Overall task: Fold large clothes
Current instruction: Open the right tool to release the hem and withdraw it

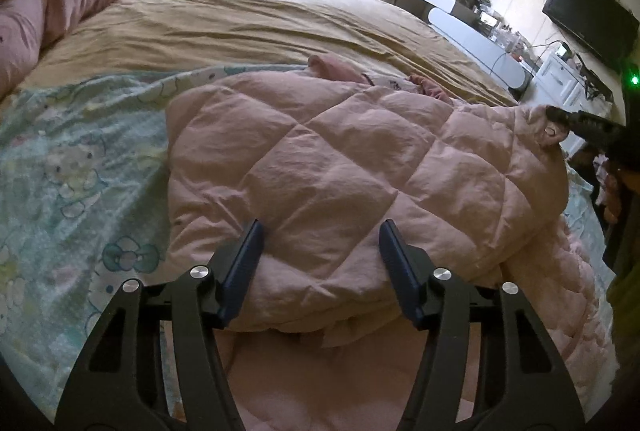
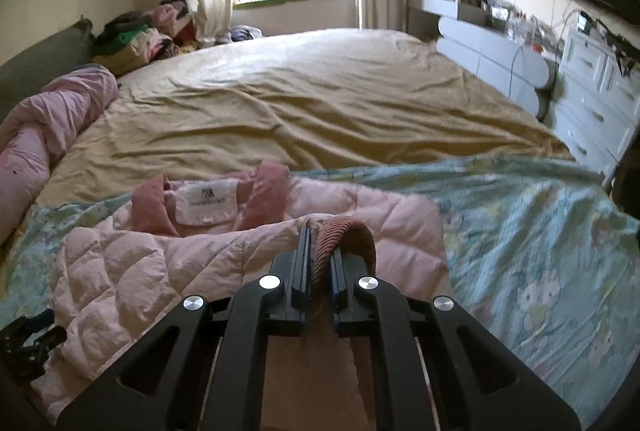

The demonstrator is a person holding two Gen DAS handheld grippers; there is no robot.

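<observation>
Left hand-held gripper [image 1: 320, 251]: jaws part-open, straddling the near folded edge of the jacket [image 1: 340, 167]; padding bulges between the pads, but whether they press it cannot be told, so I read no grip.
Right hand-held gripper [image 2: 320, 251]: closed tight on a ribbed pink cuff [image 2: 348, 235], which loops up between and over its pads; probably the sleeve end, held so the sleeve can be laid across the body.
Same gripper, left view: its dark tip [image 1: 560, 117] meets the jacket's far right corner beside a snap button, so that corner stands a little raised.
Jacket: pale pink, quilted, lying at the near end of the bed [image 2: 320, 103], doubled over itself; likely mid-fold, one side brought in, the other still to be set down.
Collar [image 2: 152, 203]: darker pink, turned open with a white label [image 2: 208, 201] showing; the print is too small to read.
Cartoon sheet [image 2: 540, 251]: light blue, spread beneath the jacket, seemingly as a folding surface.
Tan sheet [image 1: 260, 19]: covers the rest of the bed, creased.
Pink quilt [image 2: 48, 123]: rolled along the left side, out of the way.
Clothes pile [image 2: 148, 35]: far corner; single items cannot be told apart.
Hidden: jacket's lower layers and near hem behind the gripper frames; the person is out of view; dresser [image 2: 592, 99] clutter blurred.
</observation>
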